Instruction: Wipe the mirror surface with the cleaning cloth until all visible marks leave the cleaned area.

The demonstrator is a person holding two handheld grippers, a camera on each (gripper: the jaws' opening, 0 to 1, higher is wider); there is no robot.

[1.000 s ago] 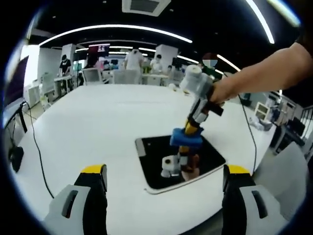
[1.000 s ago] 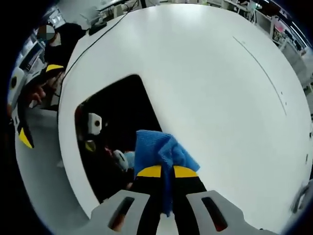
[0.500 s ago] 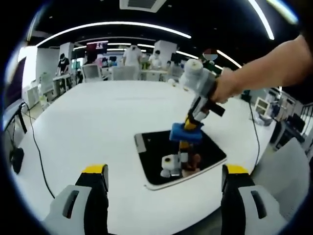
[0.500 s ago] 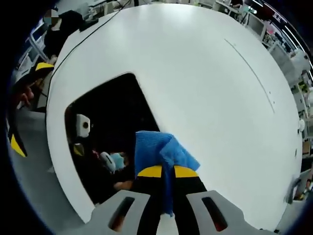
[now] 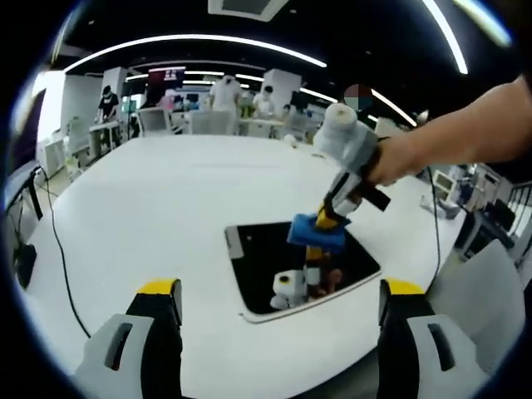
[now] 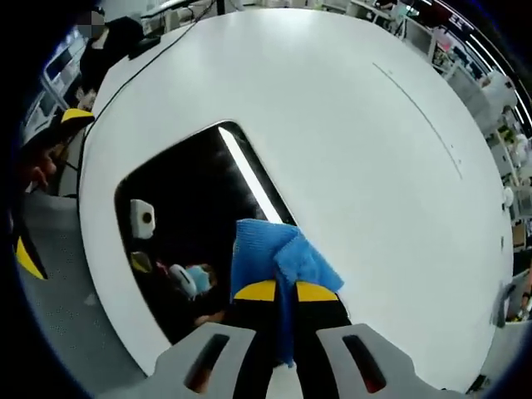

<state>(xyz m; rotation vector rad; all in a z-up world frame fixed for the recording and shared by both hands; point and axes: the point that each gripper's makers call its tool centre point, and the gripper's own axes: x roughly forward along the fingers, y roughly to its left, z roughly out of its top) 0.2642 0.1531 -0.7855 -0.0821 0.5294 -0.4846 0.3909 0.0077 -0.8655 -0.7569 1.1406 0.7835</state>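
Large white table (image 5: pixel 150 216) in a busy office, with a dark rectangular mirror (image 5: pixel 258 258) lying flat near its close edge. In the right gripper view, same mirror (image 6: pixel 195 208) left of centre on the white table (image 6: pixel 357 150), reflecting a bright ceiling light strip and the gripper above it.

Right gripper (image 6: pixel 277 292) with yellow-tipped jaws pressed together on a blue cloth (image 6: pixel 270 253), pinching it firmly; cloth bunched above the jaw tips, over the mirror's near right edge. Whether the cloth touches the glass: cannot tell.

In the left gripper view, right gripper (image 5: pixel 331 214) reaching down from the upper right over the mirror, held by a bare hand (image 5: pixel 391 158), with the blue cloth (image 5: pixel 314 230) at its tip above the mirror's middle; its reflection just below it in the glass.

Left gripper (image 5: pixel 283 303) held back from the mirror, near the table edge, jaws spread wide apart with nothing between them.

People and desks far beyond the mirror, at the back of the room.
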